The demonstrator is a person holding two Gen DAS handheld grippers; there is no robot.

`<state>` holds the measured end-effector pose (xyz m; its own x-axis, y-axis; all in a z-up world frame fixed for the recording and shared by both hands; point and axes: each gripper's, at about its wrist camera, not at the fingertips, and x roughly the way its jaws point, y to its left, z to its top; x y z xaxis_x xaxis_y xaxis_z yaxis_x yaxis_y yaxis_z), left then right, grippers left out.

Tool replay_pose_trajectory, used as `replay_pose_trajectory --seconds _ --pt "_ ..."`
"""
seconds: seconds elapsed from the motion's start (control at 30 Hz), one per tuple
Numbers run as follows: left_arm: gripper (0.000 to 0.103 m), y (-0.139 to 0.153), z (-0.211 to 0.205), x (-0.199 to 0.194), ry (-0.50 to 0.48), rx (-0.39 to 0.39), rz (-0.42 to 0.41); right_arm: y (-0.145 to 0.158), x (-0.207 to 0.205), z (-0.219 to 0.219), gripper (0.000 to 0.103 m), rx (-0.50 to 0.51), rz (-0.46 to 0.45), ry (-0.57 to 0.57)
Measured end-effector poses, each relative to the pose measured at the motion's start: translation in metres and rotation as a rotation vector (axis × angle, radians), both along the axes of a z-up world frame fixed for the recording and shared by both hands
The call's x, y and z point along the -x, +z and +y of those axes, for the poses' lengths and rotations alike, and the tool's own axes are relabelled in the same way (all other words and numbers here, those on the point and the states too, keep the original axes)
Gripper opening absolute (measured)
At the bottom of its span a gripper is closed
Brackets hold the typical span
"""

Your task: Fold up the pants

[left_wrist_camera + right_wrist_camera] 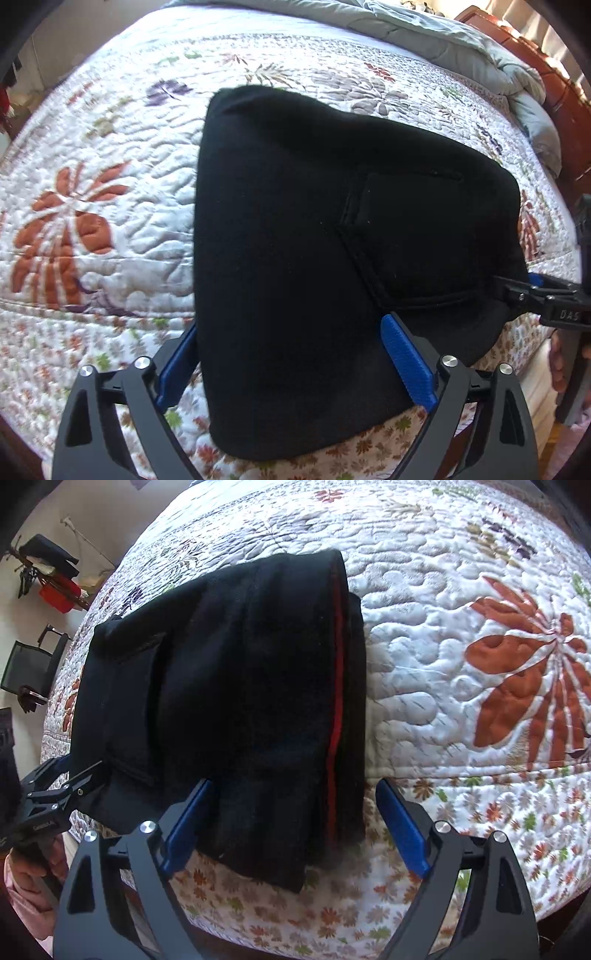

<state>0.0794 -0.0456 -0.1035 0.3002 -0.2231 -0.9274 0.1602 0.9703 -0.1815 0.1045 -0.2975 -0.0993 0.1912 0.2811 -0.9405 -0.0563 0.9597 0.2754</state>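
Note:
The black pants (295, 240) lie folded into a compact stack on the floral quilt (110, 166), a back pocket facing up. In the right wrist view the pants (229, 686) show a red stripe along the layered edge. My left gripper (291, 354) is open, its blue pads either side of the stack's near edge. My right gripper (295, 819) is open around the near end of the stack. Each gripper also shows in the other view, the right one (517, 291) and the left one (85, 775), at the pants' edge.
A grey blanket (461, 40) is bunched at the far side of the bed beside a brown wooden headboard (554, 85). A dark chair (33, 668) and red items (59, 590) stand on the floor beyond the bed's edge.

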Motion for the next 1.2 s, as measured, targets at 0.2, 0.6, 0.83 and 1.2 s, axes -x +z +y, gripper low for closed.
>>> replay_pose_trajectory --seconds 0.2,0.6,0.83,1.2 --pt "0.1 -0.013 0.009 -0.009 0.005 0.082 0.064 -0.009 -0.011 0.003 0.091 -0.027 0.011 -0.007" --pt "0.099 -0.013 0.039 0.003 0.021 0.171 0.083 -0.008 -0.007 0.004 0.091 -0.028 0.006 0.008" --pt "0.084 -0.011 0.039 -0.007 0.002 0.246 0.112 -0.01 -0.015 0.003 0.078 -0.073 0.004 0.017" --pt "0.048 -0.002 0.058 0.007 0.046 0.258 0.098 -0.002 -0.002 -0.022 0.047 -0.158 -0.024 0.006"
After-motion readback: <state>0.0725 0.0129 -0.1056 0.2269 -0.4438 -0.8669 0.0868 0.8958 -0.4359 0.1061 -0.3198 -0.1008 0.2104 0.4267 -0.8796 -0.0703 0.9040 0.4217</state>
